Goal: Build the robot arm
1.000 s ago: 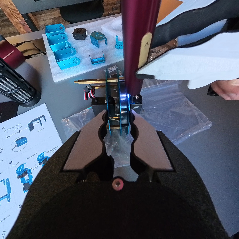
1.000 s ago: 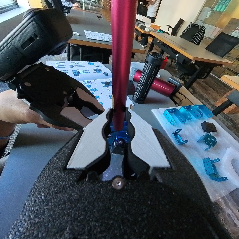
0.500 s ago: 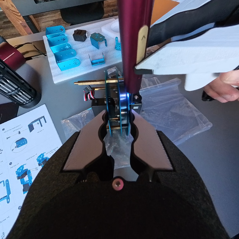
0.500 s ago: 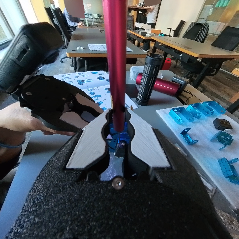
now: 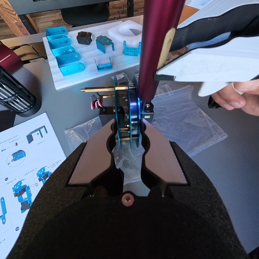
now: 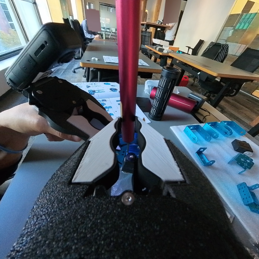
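My left gripper (image 5: 128,123) is shut on a blue disc assembly (image 5: 126,112) with brass standoffs and a black servo, held on edge over a clear plastic bag (image 5: 182,126). My right gripper (image 6: 127,122) is shut on a red electric screwdriver (image 6: 127,70), held upright. Its thin bit (image 6: 128,148) points down at a screw on the black part (image 6: 129,161) beside the blue disc (image 6: 123,152). In the left wrist view the screwdriver (image 5: 155,49) comes down from above with the white right gripper (image 5: 210,60) on it. The left gripper (image 6: 78,112) also shows in the right wrist view.
A white foam sheet (image 5: 86,78) holds several blue brackets (image 5: 65,53) and a black servo (image 5: 84,37). A black bit holder (image 6: 164,95), a red tube (image 6: 176,100) and an instruction sheet (image 5: 28,154) lie on the grey table. Other desks, chairs and people stand behind. My right fingertips sit around 8 centimeters from my left ones.
The right gripper has tilted and lifted a little, so the screwdriver's bit now shows above the screw. The left gripper and the disc assembly have stayed in place.
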A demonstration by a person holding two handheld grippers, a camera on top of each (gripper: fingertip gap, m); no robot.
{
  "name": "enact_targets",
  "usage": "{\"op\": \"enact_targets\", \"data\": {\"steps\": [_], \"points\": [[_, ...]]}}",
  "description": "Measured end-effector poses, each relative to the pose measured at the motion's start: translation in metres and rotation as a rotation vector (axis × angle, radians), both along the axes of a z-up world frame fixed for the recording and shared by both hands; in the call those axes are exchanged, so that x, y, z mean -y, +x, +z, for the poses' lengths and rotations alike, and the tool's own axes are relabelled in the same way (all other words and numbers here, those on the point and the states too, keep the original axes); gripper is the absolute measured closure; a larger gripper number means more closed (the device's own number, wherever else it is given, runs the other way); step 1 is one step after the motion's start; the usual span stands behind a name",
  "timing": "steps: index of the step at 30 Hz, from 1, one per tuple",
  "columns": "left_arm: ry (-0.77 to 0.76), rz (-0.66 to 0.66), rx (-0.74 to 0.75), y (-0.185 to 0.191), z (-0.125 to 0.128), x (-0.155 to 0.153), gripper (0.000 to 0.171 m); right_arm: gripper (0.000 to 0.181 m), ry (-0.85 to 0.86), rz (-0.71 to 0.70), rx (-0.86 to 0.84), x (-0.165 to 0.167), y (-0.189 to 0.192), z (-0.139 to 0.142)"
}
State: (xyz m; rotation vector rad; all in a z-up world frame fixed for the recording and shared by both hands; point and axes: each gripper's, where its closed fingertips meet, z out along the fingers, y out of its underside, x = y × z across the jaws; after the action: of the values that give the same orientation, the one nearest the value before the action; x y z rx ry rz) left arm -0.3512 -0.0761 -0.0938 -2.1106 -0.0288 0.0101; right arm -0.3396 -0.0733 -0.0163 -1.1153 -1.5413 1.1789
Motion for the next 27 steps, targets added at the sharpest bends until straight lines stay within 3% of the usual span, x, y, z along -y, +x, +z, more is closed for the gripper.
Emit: {"op": "enact_targets", "data": {"steps": [18,22,23,25,27], "points": [[0.003,-0.012,-0.003,0.001,0.0,0.0,0.14,0.164,-0.052,0.046,-0.046,-0.002,0.0,0.0],[0.007,-0.064,-0.019,0.003,-0.001,0.001,0.139,0.164,-0.096,0.075,-0.048,-0.006,0.0,0.0],[0.008,-0.074,-0.003,0.003,-0.001,0.002,0.138,0.164,-0.097,0.076,-0.05,-0.007,0.0,0.0],[0.047,-0.067,0.05,-0.005,0.01,0.006,0.109,0.164,-0.092,0.07,-0.052,-0.009,0.0,0.001],[0.133,-0.072,0.079,-0.014,0.033,0.013,0.107,0.163,-0.071,0.07,-0.051,-0.008,0.0,0.001]]}}
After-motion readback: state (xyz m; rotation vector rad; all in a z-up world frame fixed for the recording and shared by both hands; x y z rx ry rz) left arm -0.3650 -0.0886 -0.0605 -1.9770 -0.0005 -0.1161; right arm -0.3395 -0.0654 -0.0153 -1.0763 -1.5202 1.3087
